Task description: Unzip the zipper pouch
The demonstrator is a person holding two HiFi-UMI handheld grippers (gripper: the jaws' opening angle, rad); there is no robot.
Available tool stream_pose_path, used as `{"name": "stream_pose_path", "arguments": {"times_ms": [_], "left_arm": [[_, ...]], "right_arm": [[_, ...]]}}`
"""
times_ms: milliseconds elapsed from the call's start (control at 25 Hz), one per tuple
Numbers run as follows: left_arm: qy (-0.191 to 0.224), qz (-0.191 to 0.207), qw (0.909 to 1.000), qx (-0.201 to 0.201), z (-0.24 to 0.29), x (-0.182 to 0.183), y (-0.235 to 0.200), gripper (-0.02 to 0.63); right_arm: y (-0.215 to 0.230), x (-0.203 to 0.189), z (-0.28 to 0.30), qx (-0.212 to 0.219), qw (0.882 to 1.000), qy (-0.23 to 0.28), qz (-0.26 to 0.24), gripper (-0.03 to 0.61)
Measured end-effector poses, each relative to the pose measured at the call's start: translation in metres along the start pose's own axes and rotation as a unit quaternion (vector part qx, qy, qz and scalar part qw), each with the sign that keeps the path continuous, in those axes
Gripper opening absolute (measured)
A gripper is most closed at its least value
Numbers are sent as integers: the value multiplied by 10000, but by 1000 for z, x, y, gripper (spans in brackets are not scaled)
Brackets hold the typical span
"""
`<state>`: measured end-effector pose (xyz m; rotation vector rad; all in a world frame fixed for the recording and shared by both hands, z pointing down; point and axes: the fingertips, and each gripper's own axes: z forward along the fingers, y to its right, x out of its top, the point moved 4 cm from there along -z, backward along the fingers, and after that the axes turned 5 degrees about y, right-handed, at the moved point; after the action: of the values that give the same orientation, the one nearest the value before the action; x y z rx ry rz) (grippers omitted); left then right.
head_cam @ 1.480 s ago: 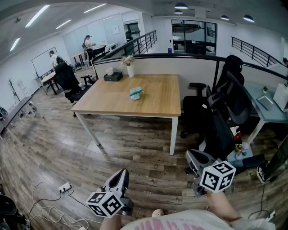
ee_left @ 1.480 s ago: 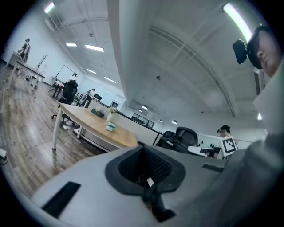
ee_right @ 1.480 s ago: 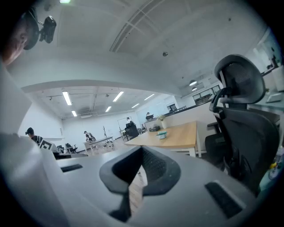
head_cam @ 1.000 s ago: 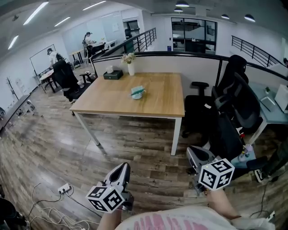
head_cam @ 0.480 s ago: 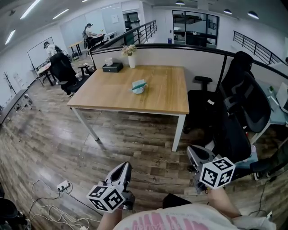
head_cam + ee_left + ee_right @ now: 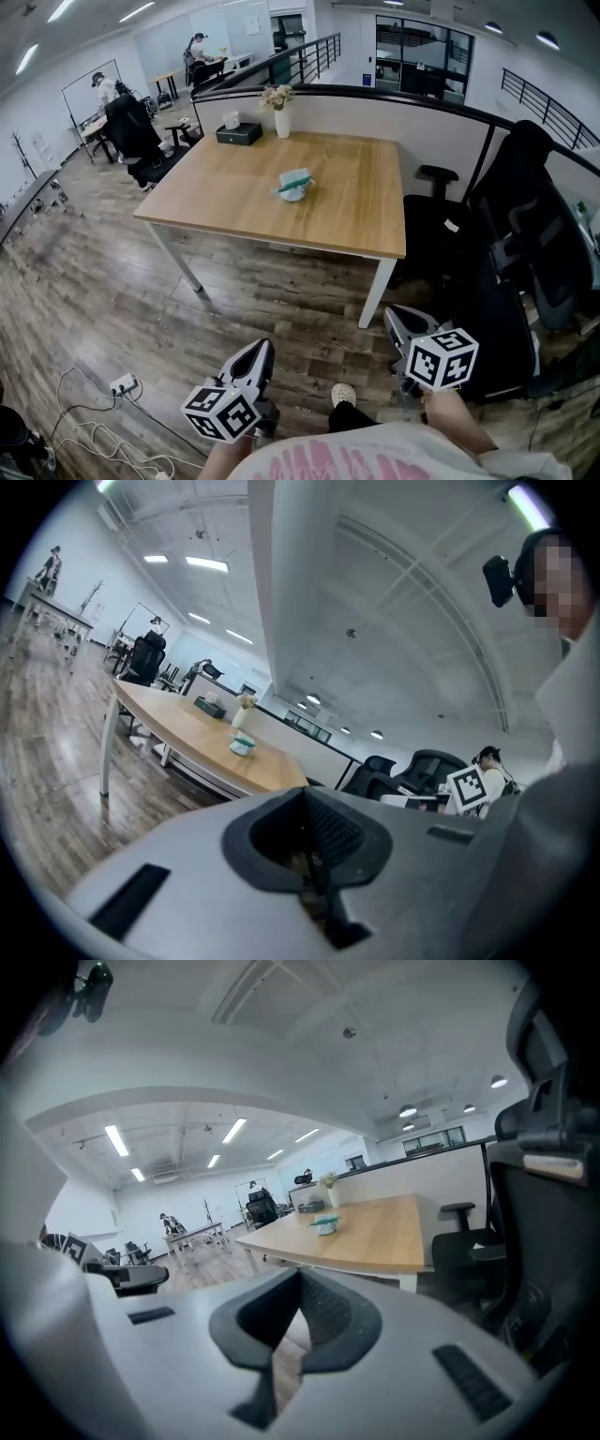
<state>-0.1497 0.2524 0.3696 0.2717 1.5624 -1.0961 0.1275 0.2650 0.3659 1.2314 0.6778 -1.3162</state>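
A teal zipper pouch (image 6: 295,185) is lying near the middle of a wooden tabletop (image 6: 349,217), well apart from both claws. Behind it, toward the tabletop's far left corner, a dark tissue box (image 6: 236,134) and a white vase of flowers (image 6: 281,120) are standing near each other. Black office chairs (image 6: 525,225) are crowding the tabletop's right side. A wood-plank floor (image 6: 103,281) is stretching between the tabletop and the person, with a power strip (image 6: 123,383) and loose cables lying on it at the lower left. The left claw (image 6: 255,352) and the right claw (image 6: 396,321) are hovering low over the floor, close to the person's body, both pointing toward the tabletop. Each claw's jaws are pressing together and holding nothing. The toe of a pale shoe (image 6: 343,394) is showing between the two claws.
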Motion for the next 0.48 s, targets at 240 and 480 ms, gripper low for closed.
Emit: {"name": "stream_pose_path", "arguments": {"times_ms": [240, 480], "left_arm": [[171, -13, 9998, 119, 75, 28, -9, 3], [411, 57, 9989, 212, 138, 51, -14, 3]], "right_arm": [[41, 47, 64, 266, 9996, -75, -19, 1], [81, 91, 119, 480, 9987, 49, -164, 2]]}}
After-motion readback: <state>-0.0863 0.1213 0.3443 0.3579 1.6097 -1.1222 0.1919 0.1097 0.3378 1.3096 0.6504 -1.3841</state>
